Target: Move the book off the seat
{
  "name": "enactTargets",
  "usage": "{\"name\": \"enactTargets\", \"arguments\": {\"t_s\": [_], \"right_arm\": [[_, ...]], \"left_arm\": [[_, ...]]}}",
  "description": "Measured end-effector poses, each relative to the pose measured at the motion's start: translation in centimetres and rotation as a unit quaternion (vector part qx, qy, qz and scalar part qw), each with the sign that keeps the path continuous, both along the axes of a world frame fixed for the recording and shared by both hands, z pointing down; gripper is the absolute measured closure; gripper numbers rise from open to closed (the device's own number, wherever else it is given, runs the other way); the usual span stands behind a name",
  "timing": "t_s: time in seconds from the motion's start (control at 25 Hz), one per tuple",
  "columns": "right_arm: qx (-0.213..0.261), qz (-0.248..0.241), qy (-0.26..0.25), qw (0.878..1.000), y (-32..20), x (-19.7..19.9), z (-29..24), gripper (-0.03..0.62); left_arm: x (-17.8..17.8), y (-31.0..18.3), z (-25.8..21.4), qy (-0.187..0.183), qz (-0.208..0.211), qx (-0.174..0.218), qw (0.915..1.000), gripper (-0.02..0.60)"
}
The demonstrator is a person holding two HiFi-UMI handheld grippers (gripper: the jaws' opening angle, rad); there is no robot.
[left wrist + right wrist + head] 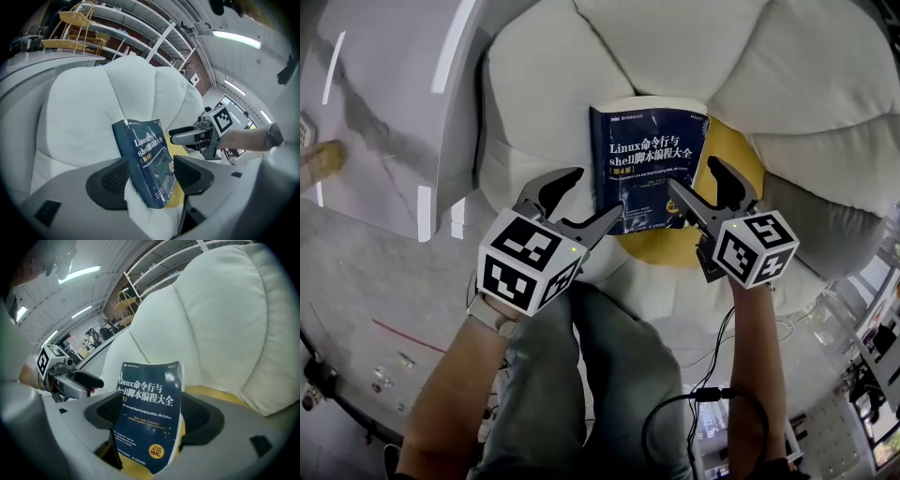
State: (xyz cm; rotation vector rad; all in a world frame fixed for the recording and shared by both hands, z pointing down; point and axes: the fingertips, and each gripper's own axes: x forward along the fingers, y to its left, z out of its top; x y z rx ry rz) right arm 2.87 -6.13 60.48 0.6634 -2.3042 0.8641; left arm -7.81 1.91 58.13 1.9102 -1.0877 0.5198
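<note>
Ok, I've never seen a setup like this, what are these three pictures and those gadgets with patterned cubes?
A person holds two claw tools; the cubes belong to them. One picture is from a camera on the person's head, looking down; the other two are from cameras riding on the left claw and right claw. A dark blue book rests on the yellow cushion of a white padded seat. Both claws are opening with the book's near corners between their jaws, so nothing is gripped.
</note>
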Motion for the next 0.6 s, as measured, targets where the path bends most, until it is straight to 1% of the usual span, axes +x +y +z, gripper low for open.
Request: {"name": "enactTargets", "arguments": {"t_s": [0.08,0.24,0.48,0.6], "right_arm": [[-0.005,-0.001,-0.001,1.000,-0.9,0.2,1.2,0.227],[-0.029,0.000,-0.018,0.999,-2.5,0.2,3.3,0.226],[-0.059,-0.026,-0.038,0.997,-4.2,-0.8,6.0,0.224],[-0.082,-0.038,-0.058,0.994,-4.3,-1.5,6.7,0.224]], "left_arm": [[0.1,-0.6,1.0,0.007,-0.001,-0.001,1.0000,0.298],[-0.1,-1.6,2.8,0.024,-0.017,-0.010,0.9995,0.298],[-0.4,-2.3,4.5,0.023,-0.018,-0.017,0.9994,0.298],[-0.3,-2.7,4.7,0.028,-0.020,-0.021,0.9992,0.298]]}}
